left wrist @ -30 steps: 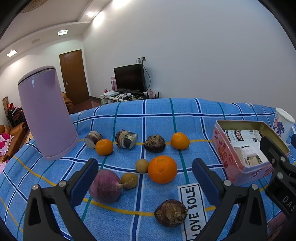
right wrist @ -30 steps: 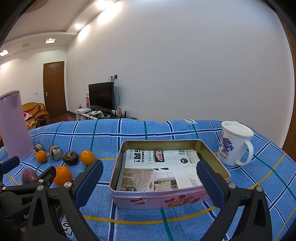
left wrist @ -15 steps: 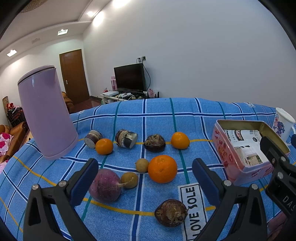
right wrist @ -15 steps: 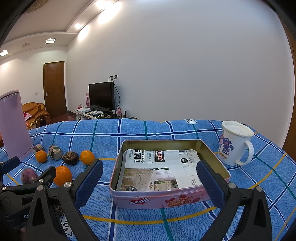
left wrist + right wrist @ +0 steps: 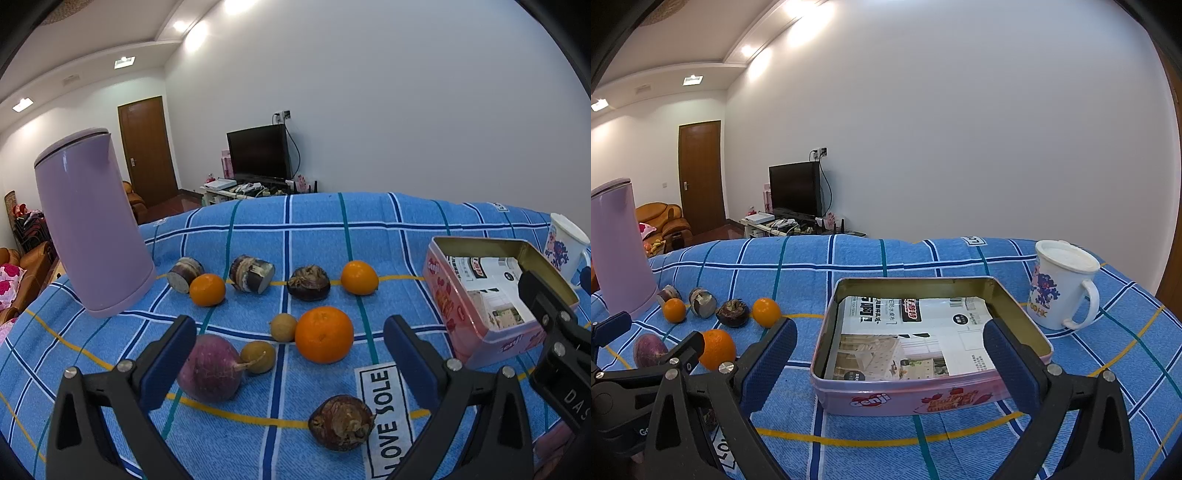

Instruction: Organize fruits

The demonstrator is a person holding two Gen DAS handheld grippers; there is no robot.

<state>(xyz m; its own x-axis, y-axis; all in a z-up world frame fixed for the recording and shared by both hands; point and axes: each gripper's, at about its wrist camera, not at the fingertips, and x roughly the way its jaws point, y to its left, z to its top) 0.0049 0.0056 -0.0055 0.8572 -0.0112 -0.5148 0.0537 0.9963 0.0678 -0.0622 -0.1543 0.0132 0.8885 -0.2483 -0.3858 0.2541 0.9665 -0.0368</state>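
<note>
**Inspector:** On the blue checked cloth (image 5: 317,236), produce lies scattered and none is yet in the pink tin (image 5: 923,398). Left gripper (image 5: 290,363) stands wide open and empty, hanging above the near items. Right gripper (image 5: 890,363) is likewise spread wide, empty, its fingers framing the tin.

**Clerk:** Location of the fruit?

**Inspector:** Large orange (image 5: 324,334) sits centre, touching a small tan fruit (image 5: 283,326) on its left. Two smaller oranges (image 5: 359,277) lie in the far row among dark roots. A purple radish (image 5: 209,369) lies near the left finger, against another tan fruit (image 5: 258,357). The tin stands well to the right of the fruit.

**Clerk:** Orientation?

**Inspector:** Oranges are round, so no useful long axis. The radish is the exception: its thin tail points right, towards the second tan fruit, so its axis runs roughly left to right across the view.

**Clerk:** Hazards?

**Inspector:** In my judgement, three. Closing on the large orange may nudge the touching tan fruit and set it rolling. Round fruit may squirt from the pads if gripped off centre. The purple kettle (image 5: 92,229) and white mug (image 5: 1060,288) stand close enough to be struck by a careless swing.
</note>
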